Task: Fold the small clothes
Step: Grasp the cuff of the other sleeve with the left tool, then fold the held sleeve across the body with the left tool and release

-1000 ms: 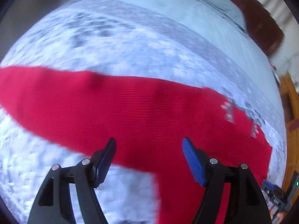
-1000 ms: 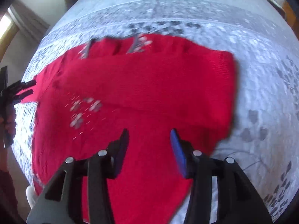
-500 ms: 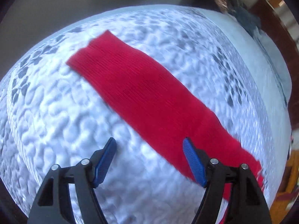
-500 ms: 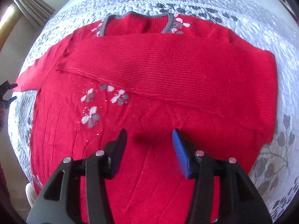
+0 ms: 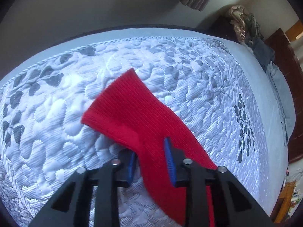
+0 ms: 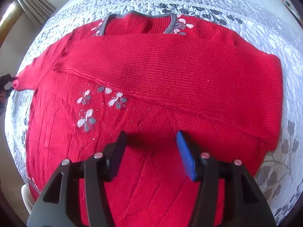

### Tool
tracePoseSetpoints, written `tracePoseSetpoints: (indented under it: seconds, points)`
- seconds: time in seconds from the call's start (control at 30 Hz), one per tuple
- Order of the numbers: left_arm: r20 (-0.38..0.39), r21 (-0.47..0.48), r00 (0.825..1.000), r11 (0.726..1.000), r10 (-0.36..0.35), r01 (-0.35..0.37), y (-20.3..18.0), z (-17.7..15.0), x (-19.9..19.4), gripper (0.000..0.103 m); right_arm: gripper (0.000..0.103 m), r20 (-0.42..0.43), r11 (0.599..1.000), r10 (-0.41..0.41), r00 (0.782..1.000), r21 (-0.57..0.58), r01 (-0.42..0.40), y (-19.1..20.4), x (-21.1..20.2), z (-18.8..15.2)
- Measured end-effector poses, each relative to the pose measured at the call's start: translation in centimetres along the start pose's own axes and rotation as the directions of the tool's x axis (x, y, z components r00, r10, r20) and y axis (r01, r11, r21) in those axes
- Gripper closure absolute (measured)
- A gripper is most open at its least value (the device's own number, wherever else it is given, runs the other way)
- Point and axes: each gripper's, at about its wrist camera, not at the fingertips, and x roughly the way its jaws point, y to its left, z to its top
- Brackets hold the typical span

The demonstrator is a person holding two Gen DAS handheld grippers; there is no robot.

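Note:
A red knit sweater (image 6: 151,66) with a grey neckline and pale flower motifs lies flat on the quilted bed (image 6: 265,28). One sleeve is folded across its chest. The other sleeve (image 5: 128,109) stretches out over the quilt (image 5: 56,113). My left gripper (image 5: 149,147) is closing on a raised fold of that sleeve near the cuff, and its blue pads pinch the fabric. My right gripper (image 6: 151,136) hovers over the sweater's lower body, its jaws opening with nothing held between them.
The bed's far edge runs close behind the sleeve, with a grey wall beyond it. A pile of clothes (image 5: 244,24) and a dark wooden headboard (image 5: 284,56) stand at the far right. A curtain (image 6: 36,5) hangs at the upper left.
My left gripper has travelled out along the sleeve to its cuff end and narrowed its jaws onto a fold. My right gripper has sunk slightly toward the sweater.

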Motion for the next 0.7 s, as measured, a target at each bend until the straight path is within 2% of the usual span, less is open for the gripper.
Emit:
tracePoseSetpoints:
  seconds: [0.1,0.2,0.3,0.4,0.43,0.47,0.5,0.53,0.63,0.7]
  points:
    - [0.059,-0.031,0.997,0.998,-0.052,0.054,-0.1,-0.3,-1.7,0.097,0.048,0.014,1.0,0.003,1.0,-0.01,-0.003,-0.3,-0.7,-0.6]
    - [0.138,0.08,0.985,0.993,-0.1,0.089,-3.5,-2.2,-4.3,0.098,0.048,0.025,1.0,0.004,1.0,-0.006,-0.004,-0.6,-1.4,-1.3]
    - [0.178,0.251,0.971,0.961,-0.161,0.114,-8.9,-5.8,-6.9,0.098,0.048,0.035,1.0,0.01,0.999,0.001,-0.01,-0.9,-2.0,-1.8]
    - [0.159,0.428,0.962,0.893,-0.223,0.136,-15.3,-11.2,-8.9,0.098,0.048,0.048,1.0,0.016,0.999,0.008,-0.016,-1.3,-2.9,-2.7]
    - [0.146,0.461,0.961,0.875,-0.234,0.143,-16.8,-12.5,-9.1,0.098,0.048,0.052,1.0,0.02,0.998,0.009,-0.02,-1.4,-3.1,-2.9]
    - [0.126,0.507,0.958,0.846,-0.259,0.162,-18.8,-14.6,-9.5,0.098,0.048,0.059,1.0,0.024,0.998,0.012,-0.025,-1.6,-3.5,-3.3]
    - [0.113,0.531,0.956,0.83,-0.271,0.172,-19.8,-15.7,-9.6,0.098,0.048,0.063,1.0,0.026,0.998,0.014,-0.027,-1.8,-3.9,-3.6]
    - [0.086,0.577,0.955,0.796,-0.283,0.184,-21.7,-17.8,-9.7,0.098,0.048,0.069,0.999,0.029,0.997,0.017,-0.031,-1.9,-4.2,-3.9]
    - [0.026,0.655,0.956,0.727,-0.294,0.205,-25.3,-22.8,-9.1,0.098,0.048,0.088,0.999,0.034,0.996,0.025,-0.036,-2.5,-5.3,-4.9]
    - [-0.025,0.678,0.956,0.698,-0.292,0.231,-26.9,-25.6,-8.1,0.098,0.048,0.097,0.999,0.036,0.995,0.033,-0.04,-2.9,-5.8,-5.4]
